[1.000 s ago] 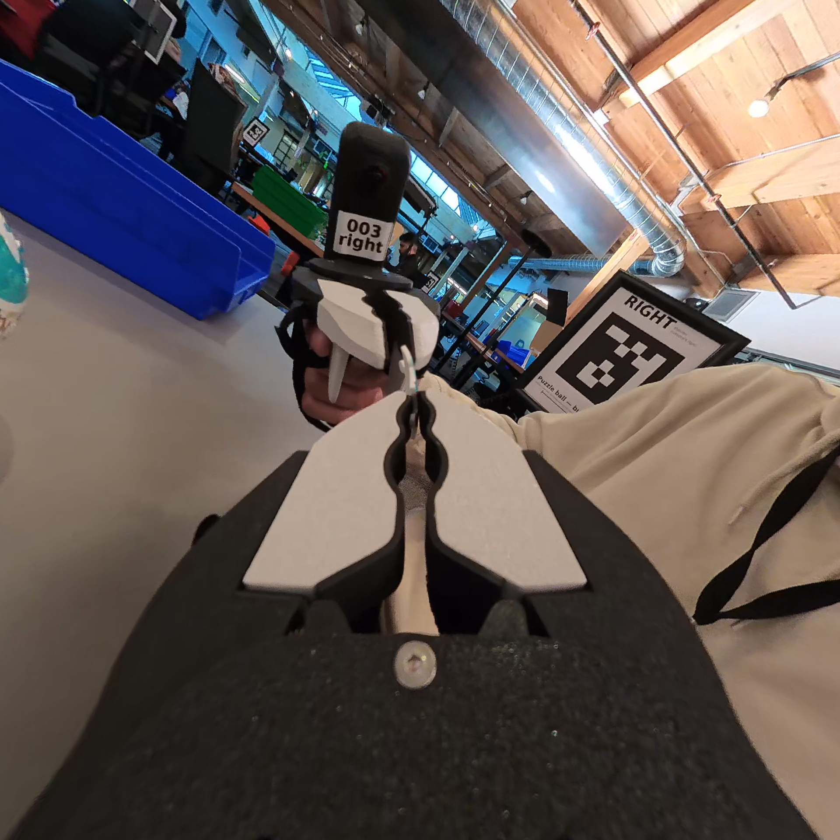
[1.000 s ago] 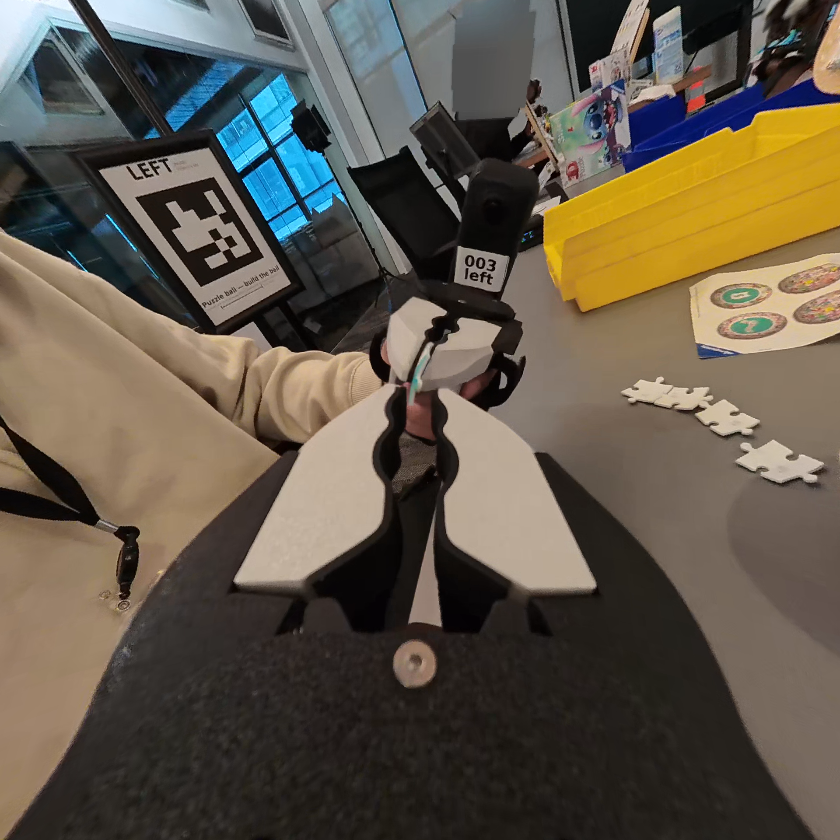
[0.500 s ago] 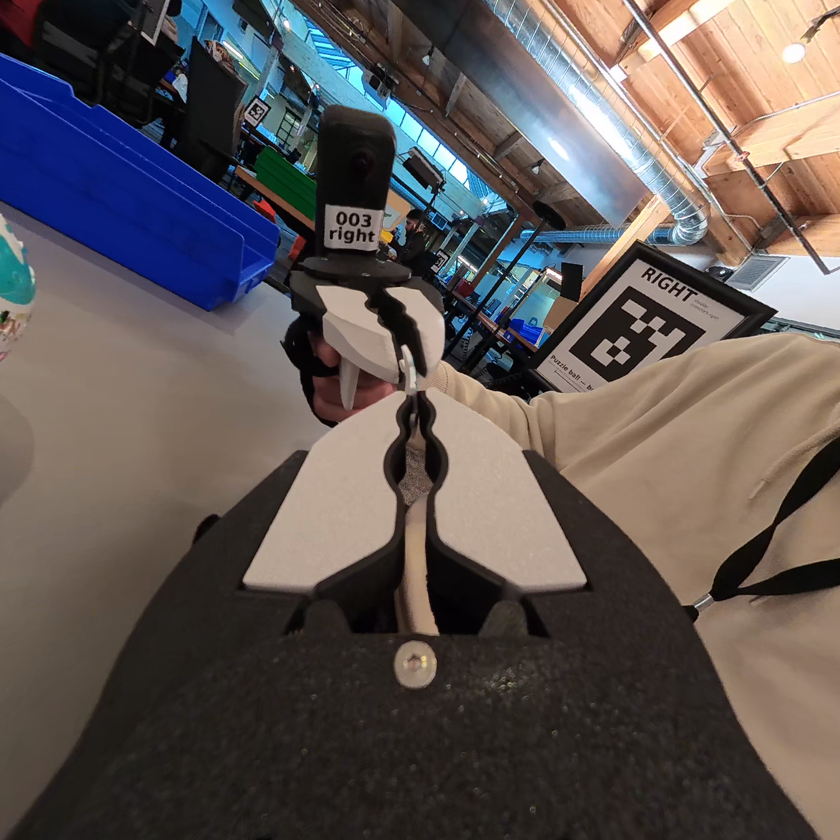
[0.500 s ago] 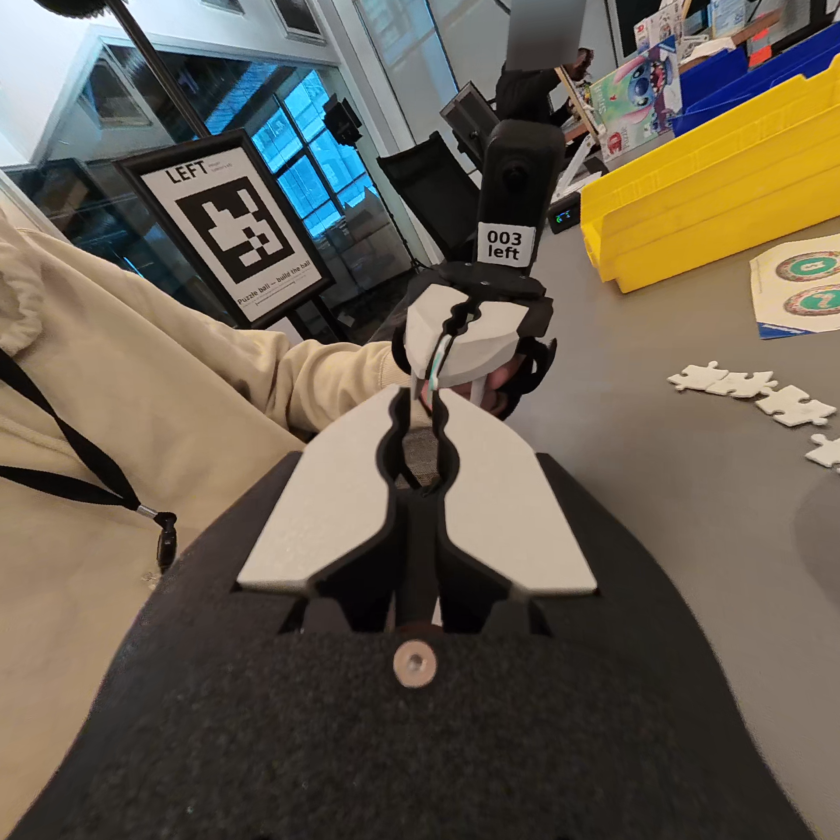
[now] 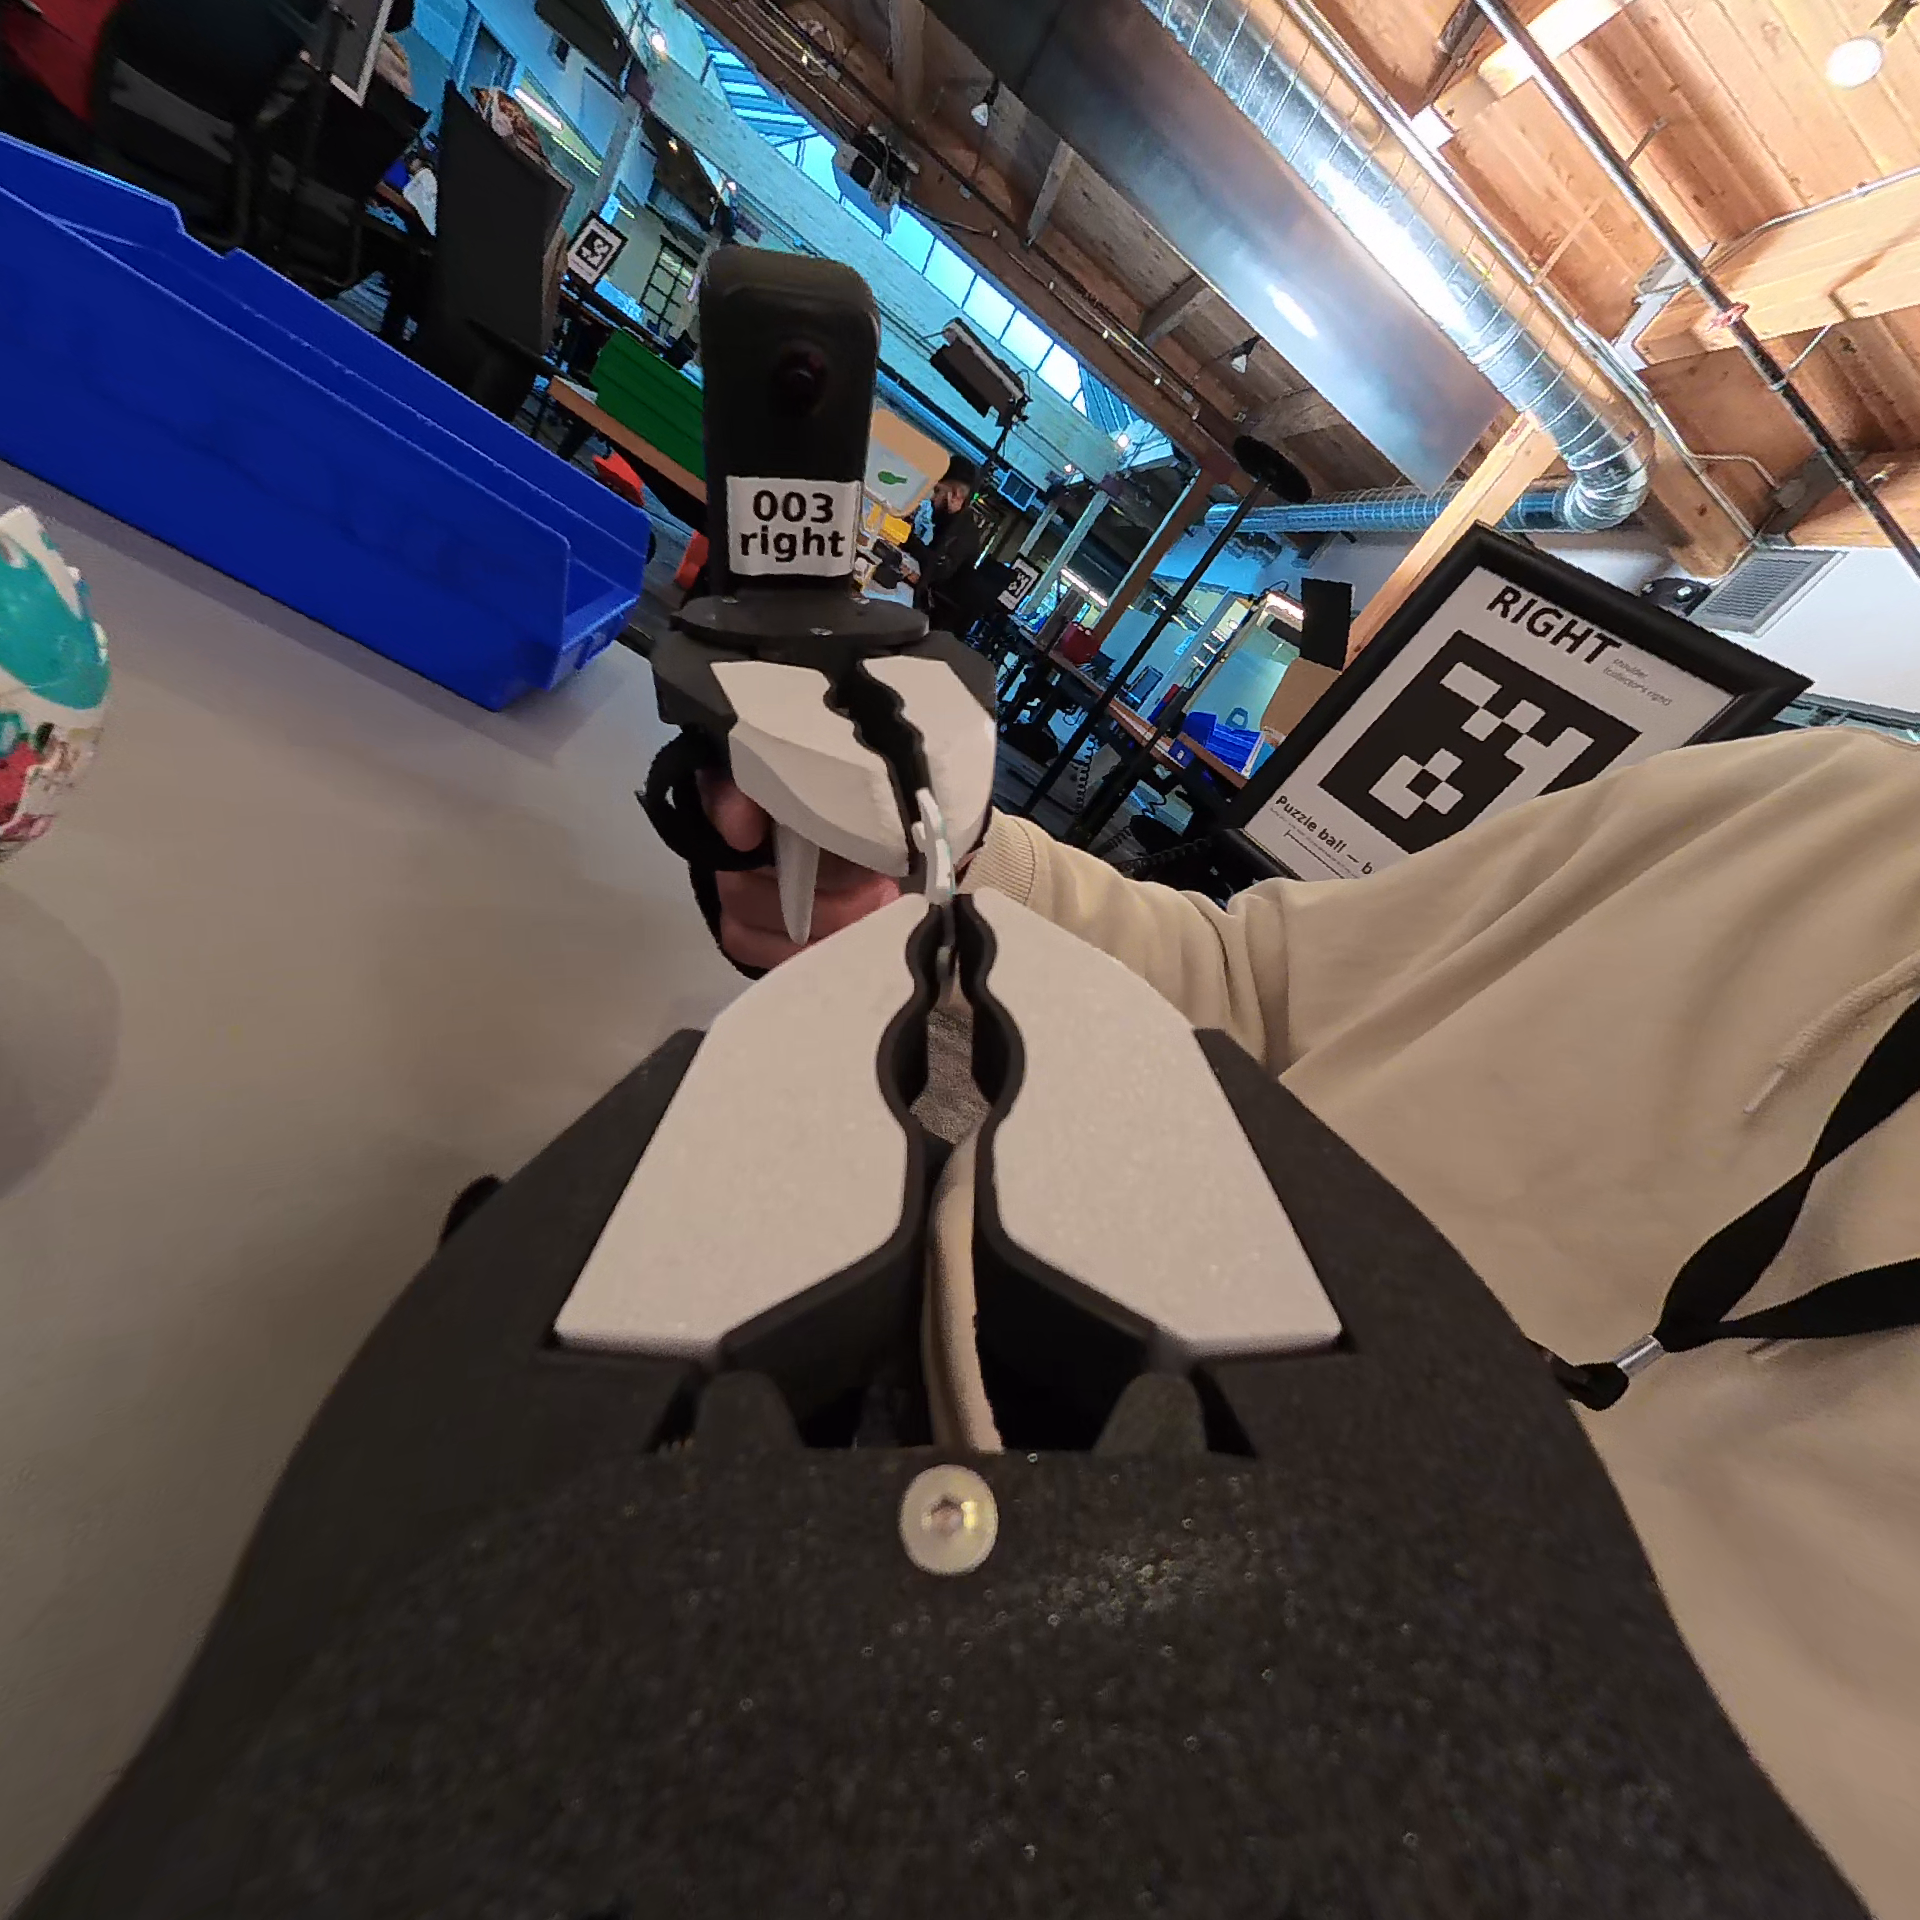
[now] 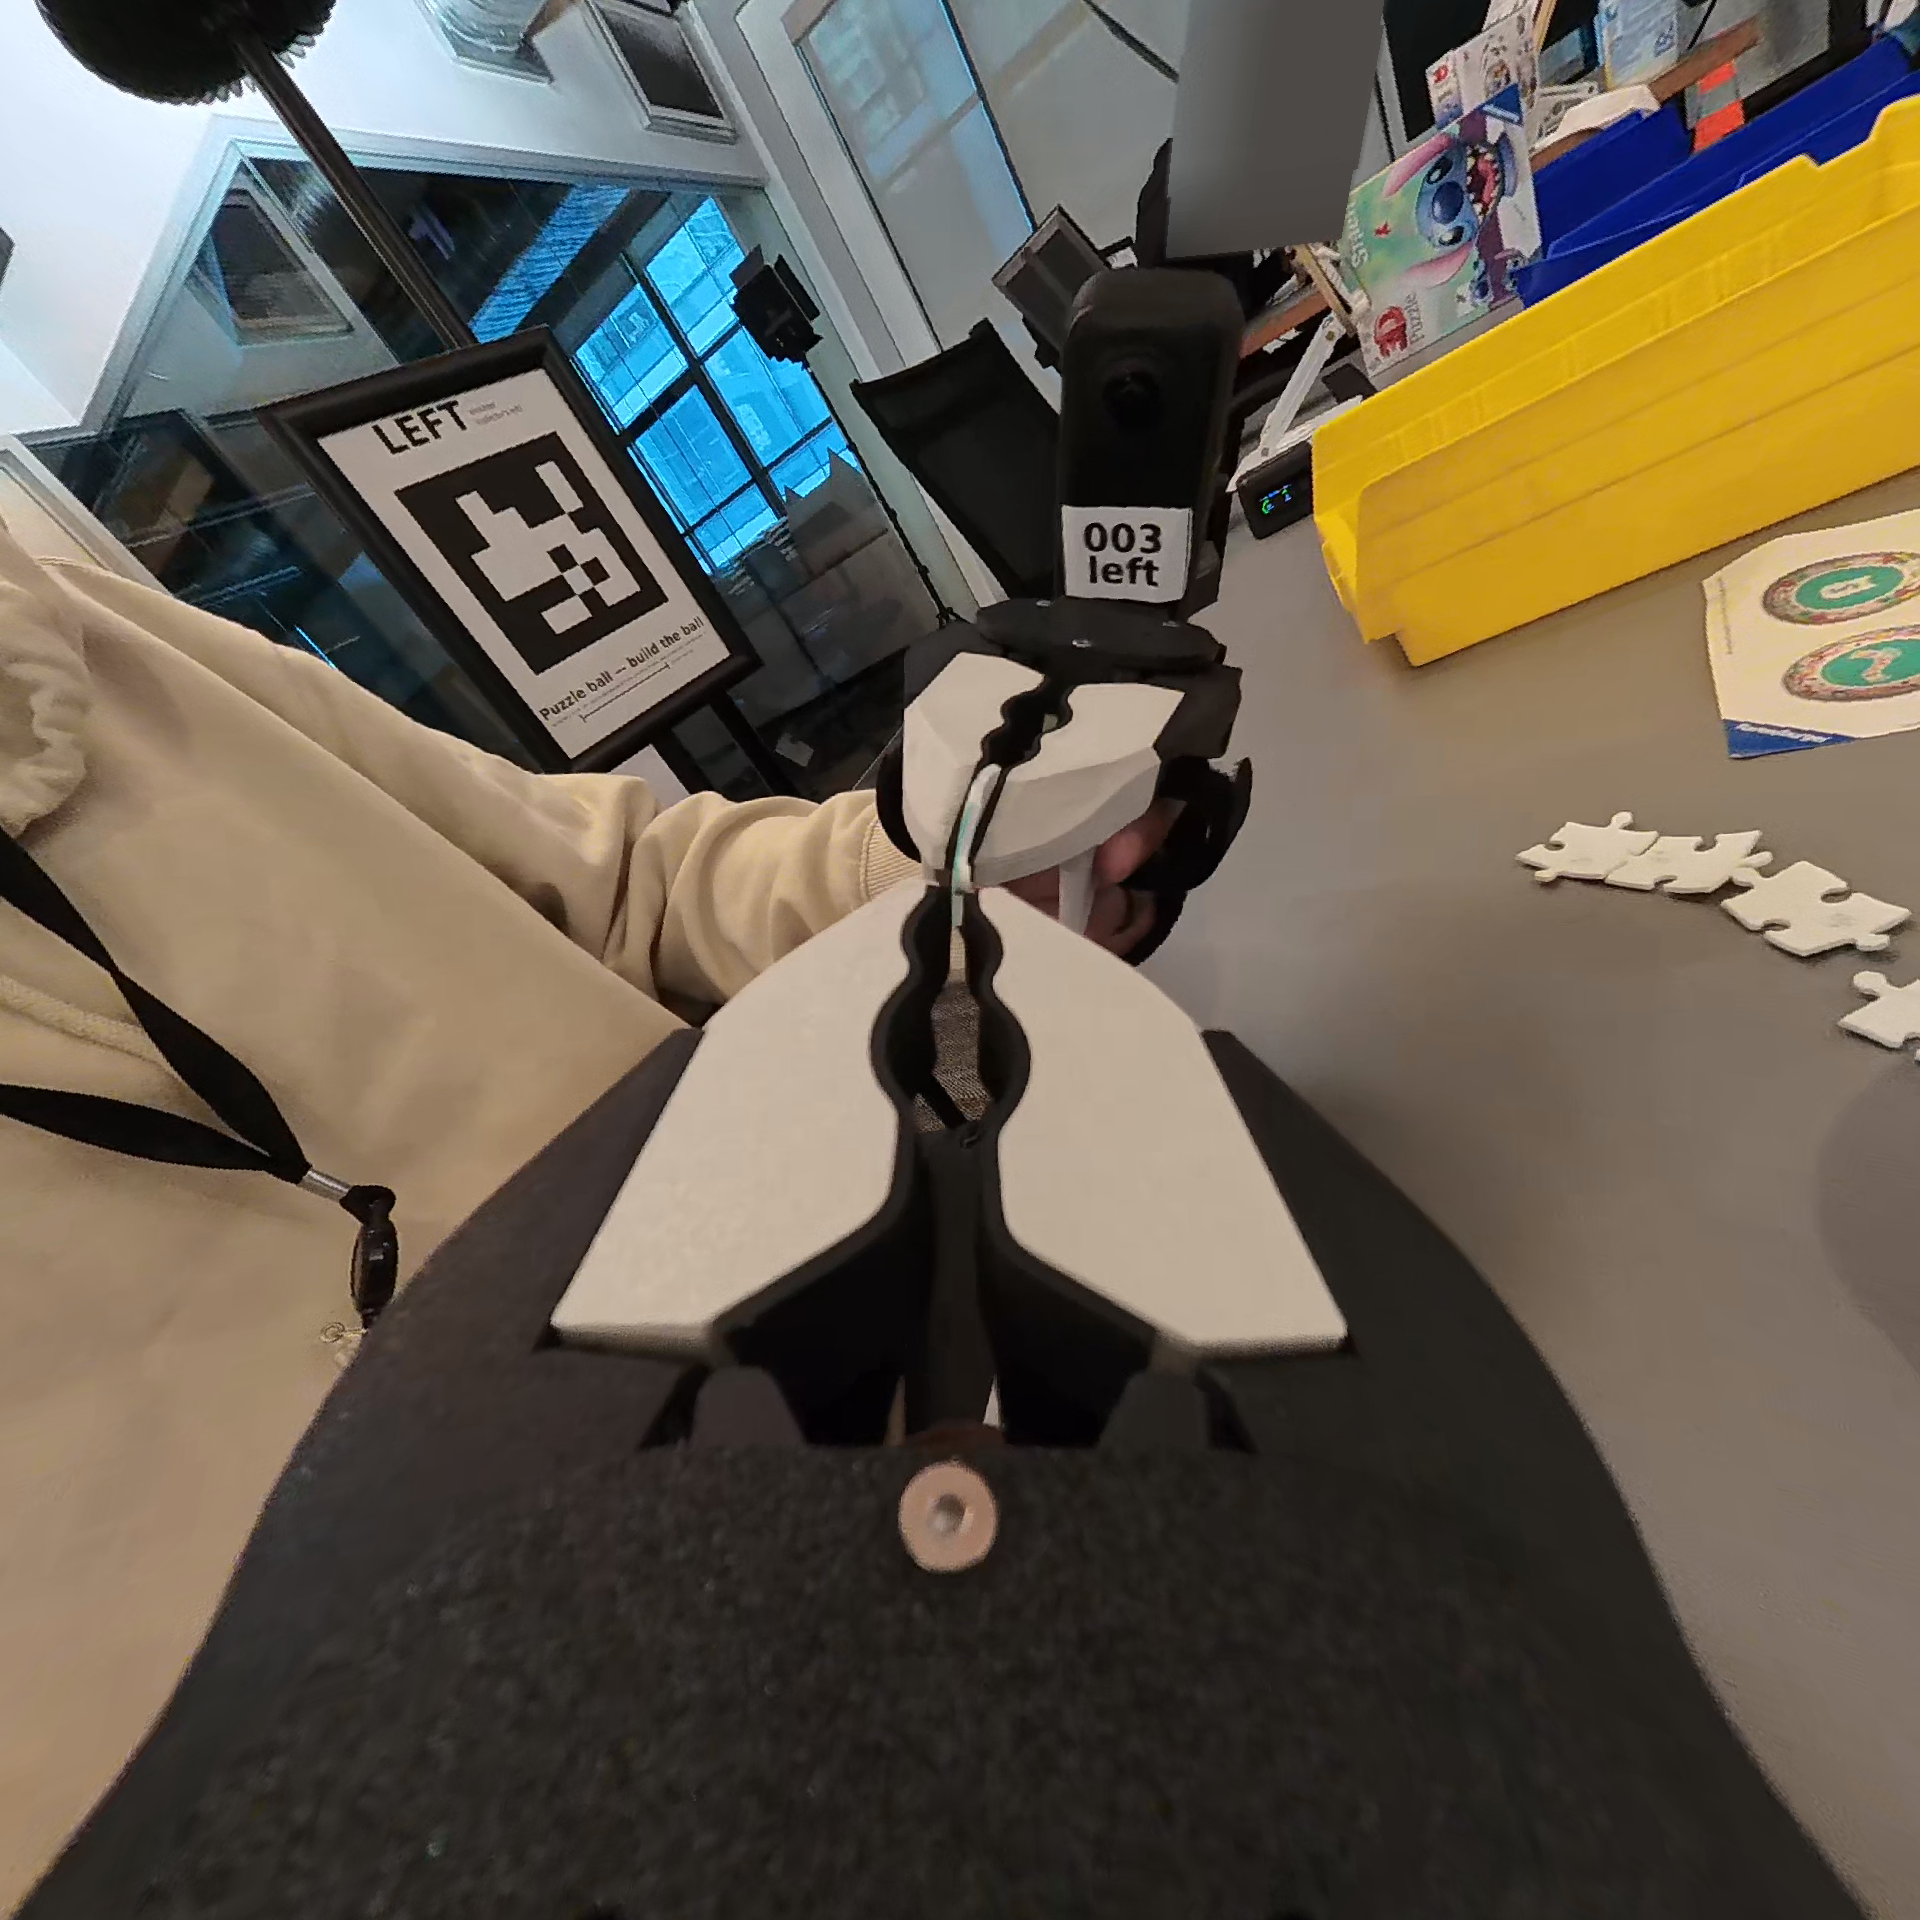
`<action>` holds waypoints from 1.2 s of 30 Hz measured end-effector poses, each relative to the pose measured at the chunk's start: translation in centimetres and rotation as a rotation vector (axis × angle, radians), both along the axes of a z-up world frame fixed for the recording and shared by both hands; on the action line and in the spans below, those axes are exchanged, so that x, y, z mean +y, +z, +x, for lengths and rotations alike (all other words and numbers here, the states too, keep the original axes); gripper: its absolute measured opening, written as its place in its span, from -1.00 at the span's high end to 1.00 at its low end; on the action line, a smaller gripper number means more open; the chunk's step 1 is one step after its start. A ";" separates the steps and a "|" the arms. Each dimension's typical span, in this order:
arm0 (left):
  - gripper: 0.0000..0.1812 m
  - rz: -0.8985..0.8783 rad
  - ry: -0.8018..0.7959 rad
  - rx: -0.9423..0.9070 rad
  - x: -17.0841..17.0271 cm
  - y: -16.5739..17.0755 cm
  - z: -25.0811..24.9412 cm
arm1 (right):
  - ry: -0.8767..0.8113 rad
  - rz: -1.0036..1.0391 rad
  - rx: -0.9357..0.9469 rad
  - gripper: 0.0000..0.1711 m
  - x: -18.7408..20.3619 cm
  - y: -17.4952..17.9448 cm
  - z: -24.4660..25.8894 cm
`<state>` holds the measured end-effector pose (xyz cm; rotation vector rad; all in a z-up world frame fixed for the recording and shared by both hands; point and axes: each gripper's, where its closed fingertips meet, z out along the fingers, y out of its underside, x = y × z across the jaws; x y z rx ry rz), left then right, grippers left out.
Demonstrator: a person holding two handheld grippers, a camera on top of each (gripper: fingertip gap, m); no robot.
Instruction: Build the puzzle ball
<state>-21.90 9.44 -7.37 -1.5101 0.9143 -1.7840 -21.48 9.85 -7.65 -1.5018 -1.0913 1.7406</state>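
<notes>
My left gripper (image 5: 948,920) and right gripper (image 6: 954,920) face each other tip to tip above the grey table (image 6: 1455,1039). Each is shut on a thin white puzzle piece seen edge-on. The right gripper's piece (image 5: 938,847) has a teal edge. The left gripper's piece (image 6: 966,831) shows a green edge. The two pieces meet between the tips, and I cannot tell whether they are locked together. The partly built puzzle ball (image 5: 42,665), teal and white, sits at the far left edge. Several loose white pieces (image 6: 1704,873) lie on the table to the right.
A blue bin (image 5: 260,447) stands behind the ball. A yellow bin (image 6: 1621,436) and a printed sheet (image 6: 1829,644) lie at the right, with a puzzle box (image 6: 1444,229) behind them. A person's beige sleeves reach both grippers. Framed marker signs (image 6: 540,561) stand nearby. The tips of both grippers are at nearly the same place.
Both grippers stay shut and tip to tip. They have shifted and turned a little, so the far gripper sits more upright in each view. The pieces remain held.
</notes>
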 end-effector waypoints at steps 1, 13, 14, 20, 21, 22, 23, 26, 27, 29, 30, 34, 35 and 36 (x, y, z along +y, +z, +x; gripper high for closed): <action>0.98 0.001 0.006 0.001 0.1 0.0 0.0 | -0.004 0.000 0.003 0.95 0.0 0.1 0.0; 0.98 0.027 0.008 0.061 -0.1 -0.9 0.5 | -0.009 0.007 -0.025 0.97 0.1 -0.4 0.0; 0.98 0.031 0.014 0.068 -0.1 -1.0 0.6 | -0.013 0.004 -0.027 0.97 0.2 -0.5 0.1; 0.98 0.029 0.013 0.056 -0.1 -0.8 0.4 | 0.015 0.004 -0.039 0.94 -0.3 -0.9 -0.1; 0.98 0.028 0.010 0.055 -0.1 -0.8 0.4 | 0.010 0.004 -0.036 0.96 -0.2 -0.8 -0.2; 0.98 0.027 0.008 0.051 -0.1 -0.7 0.3 | 0.006 0.008 -0.036 0.96 -0.2 -0.7 -0.2; 0.98 0.025 0.006 0.048 -0.1 -0.7 0.3 | 0.006 0.010 -0.038 0.96 -0.2 -0.7 -0.2; 0.98 0.028 0.005 0.054 -0.2 -0.7 0.4 | 0.011 0.012 -0.038 0.96 -0.2 -0.7 -0.1; 0.98 0.027 0.003 0.055 -0.2 -0.8 0.4 | 0.014 0.007 -0.033 0.96 -0.2 -0.8 -0.1; 0.98 0.026 0.004 0.058 -0.2 -0.8 0.4 | 0.015 -0.002 -0.040 0.96 -0.2 -0.8 -0.1; 0.98 0.025 0.006 0.055 -0.1 -0.8 0.4 | 0.009 0.012 -0.045 0.97 -0.2 -0.8 -0.1; 0.81 0.044 0.088 0.066 1.0 -0.6 -0.6 | -0.036 0.018 -0.022 0.98 1.0 0.4 0.0; 0.75 0.044 0.136 0.063 1.7 -0.5 -1.4 | -0.058 0.006 0.006 0.98 1.9 1.2 0.4; 0.75 0.041 0.178 0.052 2.4 -0.2 -2.3 | -0.069 -0.012 0.034 0.98 2.7 2.0 0.9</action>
